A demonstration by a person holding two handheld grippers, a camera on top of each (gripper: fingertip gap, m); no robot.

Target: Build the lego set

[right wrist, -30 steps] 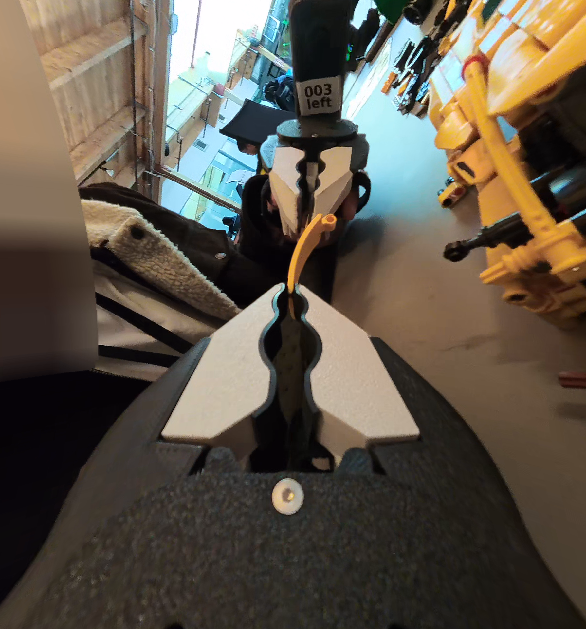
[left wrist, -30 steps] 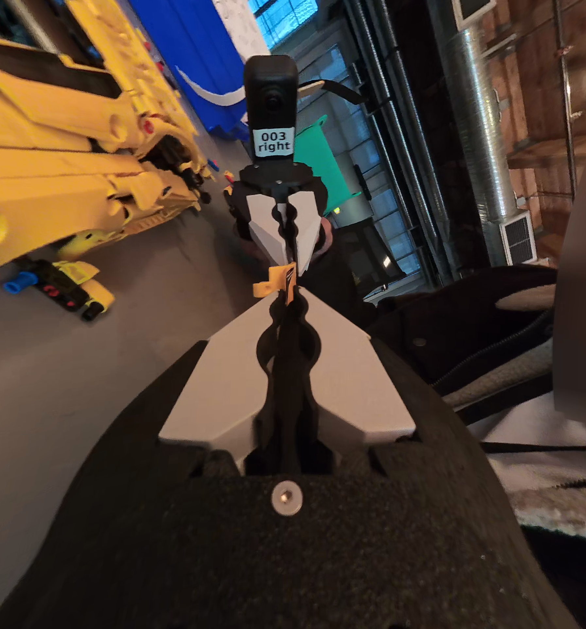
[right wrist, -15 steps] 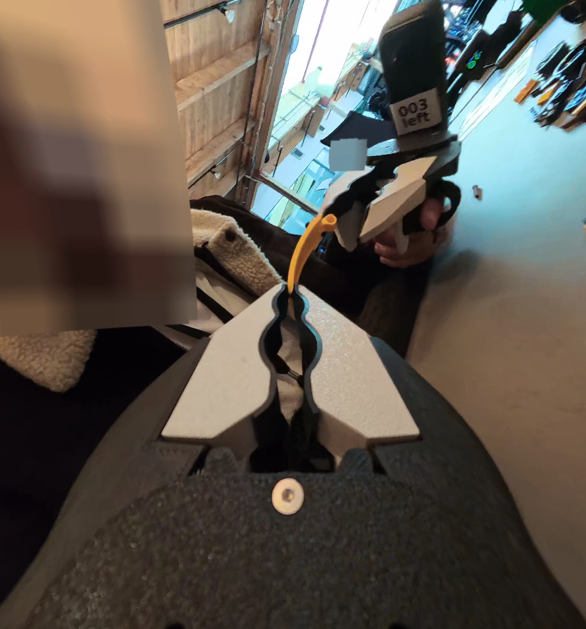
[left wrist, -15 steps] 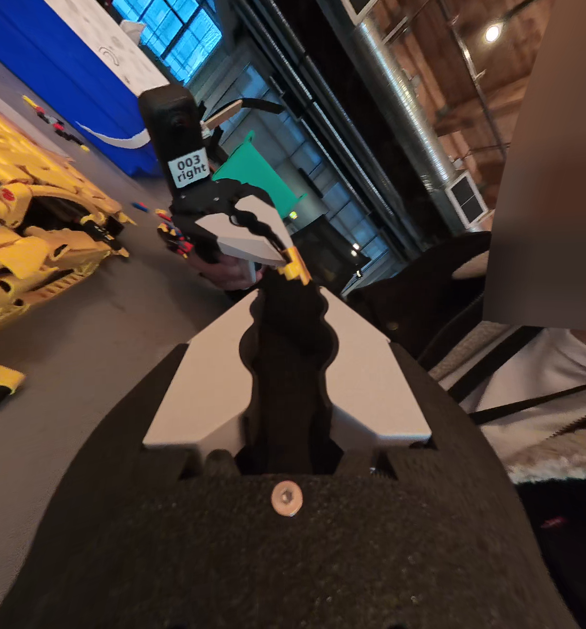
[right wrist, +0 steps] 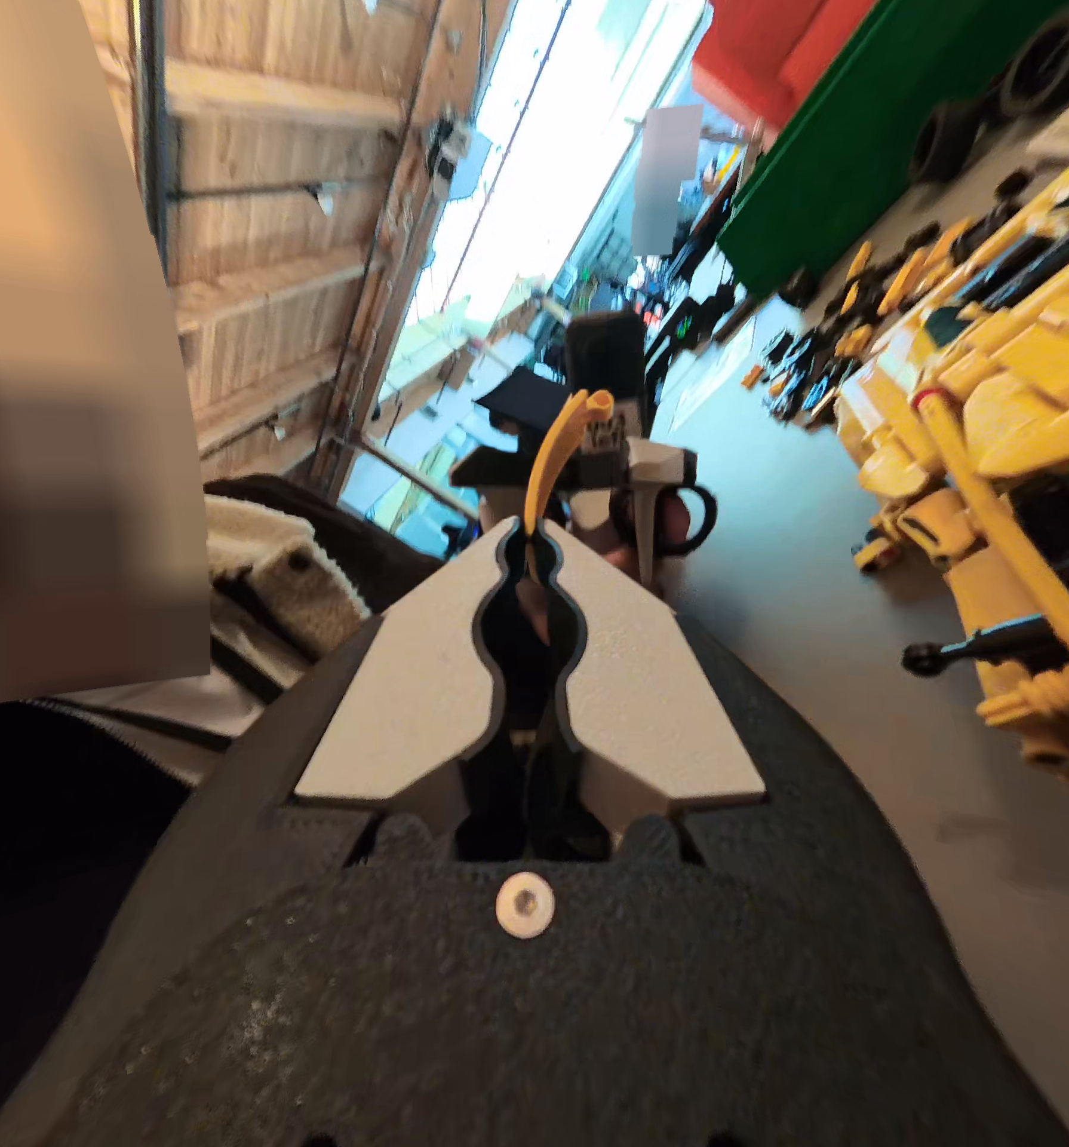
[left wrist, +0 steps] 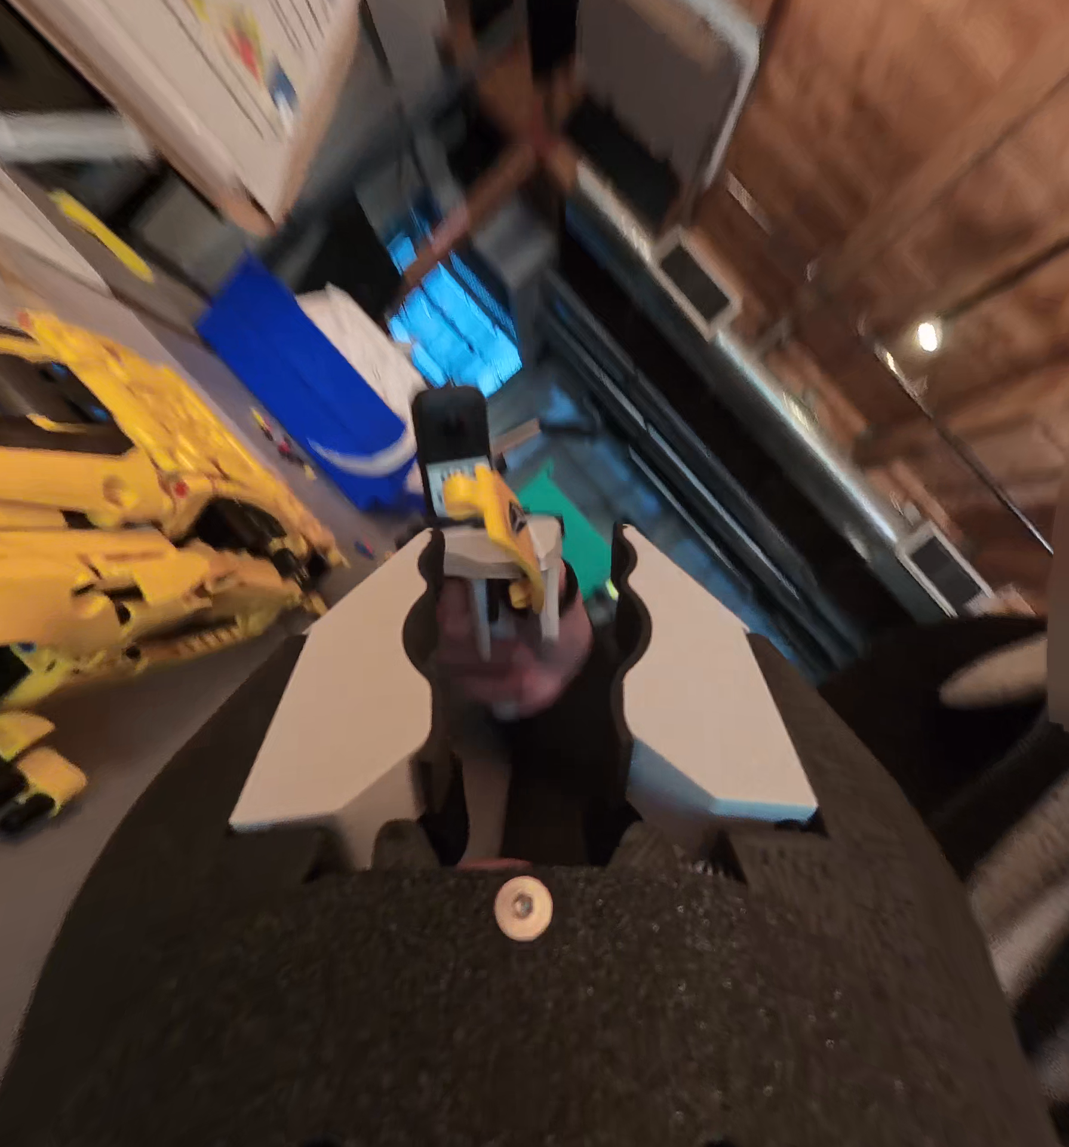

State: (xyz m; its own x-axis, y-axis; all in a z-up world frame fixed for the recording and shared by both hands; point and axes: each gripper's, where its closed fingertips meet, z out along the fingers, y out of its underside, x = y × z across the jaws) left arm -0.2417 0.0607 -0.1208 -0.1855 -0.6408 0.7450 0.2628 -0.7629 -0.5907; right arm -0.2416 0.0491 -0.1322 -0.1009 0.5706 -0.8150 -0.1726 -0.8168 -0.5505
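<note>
My right gripper (right wrist: pixel 529 537) is shut on the lower tip of a thin curved yellow lego piece (right wrist: pixel 544 472), held up in the air. My left gripper (left wrist: pixel 523 543) is open and empty, its grey fingers (left wrist: pixel 358 670) wide apart. Through that gap the left wrist view shows the right gripper (left wrist: pixel 516 602) a short way off with the yellow piece (left wrist: pixel 501 521). The left gripper also shows in the right wrist view (right wrist: pixel 616 540), just behind the piece. The large yellow lego model (left wrist: pixel 116 546) lies on the grey table (right wrist: pixel 830 714); it also shows in the right wrist view (right wrist: pixel 985 496).
A small yellow and black sub-assembly (left wrist: pixel 17 782) lies near the model. Several loose pieces (right wrist: pixel 830 347) sit farther back by a green box (right wrist: pixel 861 143). A blue box (left wrist: pixel 296 366) stands behind the model. A person's fleece-lined jacket (right wrist: pixel 284 577) is close by. My two grippers' fingertips are within a few centimetres of each other.
My left gripper has let go of the yellow piece, opened wide and drawn back. My right gripper keeps the piece. Both views have swung; the left one is blurred.
</note>
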